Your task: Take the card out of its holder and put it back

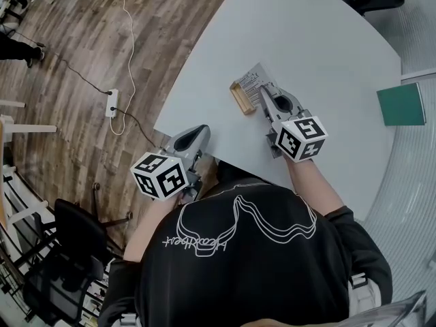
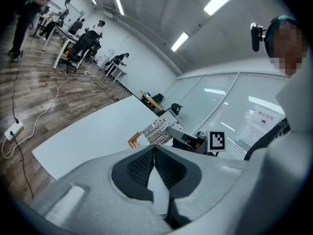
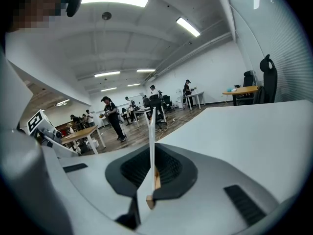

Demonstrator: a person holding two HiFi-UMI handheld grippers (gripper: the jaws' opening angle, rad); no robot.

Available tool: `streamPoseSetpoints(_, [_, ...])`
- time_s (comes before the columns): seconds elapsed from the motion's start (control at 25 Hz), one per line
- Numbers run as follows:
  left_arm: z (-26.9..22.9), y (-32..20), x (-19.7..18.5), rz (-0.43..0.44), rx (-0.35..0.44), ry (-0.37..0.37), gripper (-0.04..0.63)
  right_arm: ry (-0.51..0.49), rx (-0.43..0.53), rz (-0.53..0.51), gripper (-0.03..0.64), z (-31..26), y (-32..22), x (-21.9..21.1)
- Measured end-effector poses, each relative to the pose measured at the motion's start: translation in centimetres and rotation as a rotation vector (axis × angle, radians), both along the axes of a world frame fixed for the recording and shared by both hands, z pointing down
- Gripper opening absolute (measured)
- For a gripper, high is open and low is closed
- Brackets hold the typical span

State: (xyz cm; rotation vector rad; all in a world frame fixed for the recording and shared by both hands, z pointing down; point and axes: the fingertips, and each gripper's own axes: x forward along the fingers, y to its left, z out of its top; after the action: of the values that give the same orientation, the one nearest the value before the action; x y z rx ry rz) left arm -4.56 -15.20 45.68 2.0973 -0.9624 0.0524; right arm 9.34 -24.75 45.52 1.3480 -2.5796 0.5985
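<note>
Right claw [image 1: 267, 92] pinches card [image 1: 252, 82] edge-on, card's lower edge at wooden holder [image 1: 242, 99] on white worktop [image 1: 306, 39]. Left claw [image 1: 199, 133] pressed together, empty, off worktop's near edge, well apart from holder. Step judged: card at slot; lifting out or reseating, cannot tell. Next move calls for travel straight along slot; unsteadied holder may ride up with card.

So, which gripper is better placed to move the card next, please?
Right: the right gripper is shut on the card at the holder; the left gripper is shut, empty, at the table edge.
</note>
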Motion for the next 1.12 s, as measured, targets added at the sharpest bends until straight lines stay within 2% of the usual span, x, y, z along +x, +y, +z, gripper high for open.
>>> streamPoseSetpoints(1.12, [0.3,0.7,-1.2,-0.054,-0.025,0.007,0.014,0.071,-0.053,0.016,0.025,3.9,0.0,-1.0])
